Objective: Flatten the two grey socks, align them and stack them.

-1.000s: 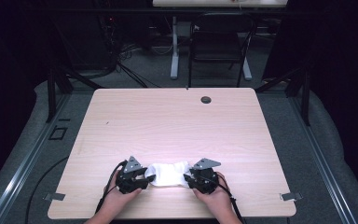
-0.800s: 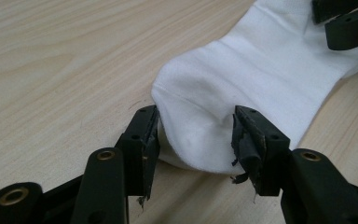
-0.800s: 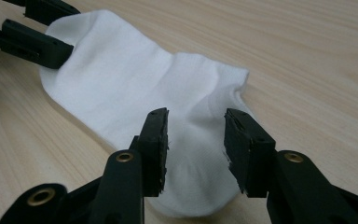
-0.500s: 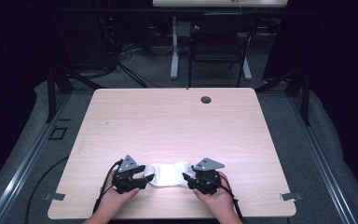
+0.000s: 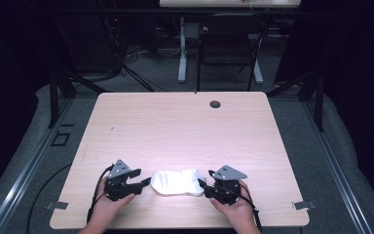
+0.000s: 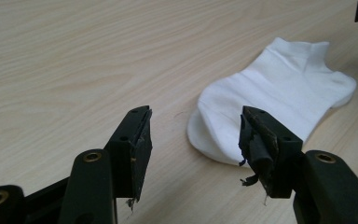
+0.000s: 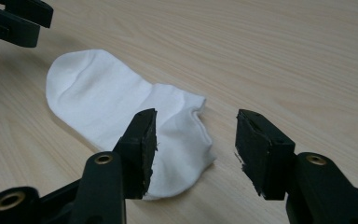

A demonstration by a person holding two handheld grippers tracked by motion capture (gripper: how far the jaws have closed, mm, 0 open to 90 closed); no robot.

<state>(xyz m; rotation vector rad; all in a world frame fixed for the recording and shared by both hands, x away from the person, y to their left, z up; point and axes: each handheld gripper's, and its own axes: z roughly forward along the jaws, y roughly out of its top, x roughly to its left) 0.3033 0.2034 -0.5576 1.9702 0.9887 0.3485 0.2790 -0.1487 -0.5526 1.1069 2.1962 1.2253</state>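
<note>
Lying flat: white sock (image 5: 177, 182) at 6 o'clock on the wooden surface (image 5: 185, 131) | left tongs (image 5: 145, 182) at its 9 o'clock, jaws just opened wide, nothing gripped | right tongs (image 5: 202, 185) at its 3 o'clock, likewise just opened wide, seemingly clear of the cuff.

Both grippers are showing matte black bodies, the left gripper (image 5: 145, 183) and right gripper (image 5: 202, 185) each wearing a grey three-cornered plate on top. Black cables are trailing behind them. Brass-coloured rivets are glinting in the arms, and the worn black pads (image 6: 142, 140) are fraying at their edges.
</note>
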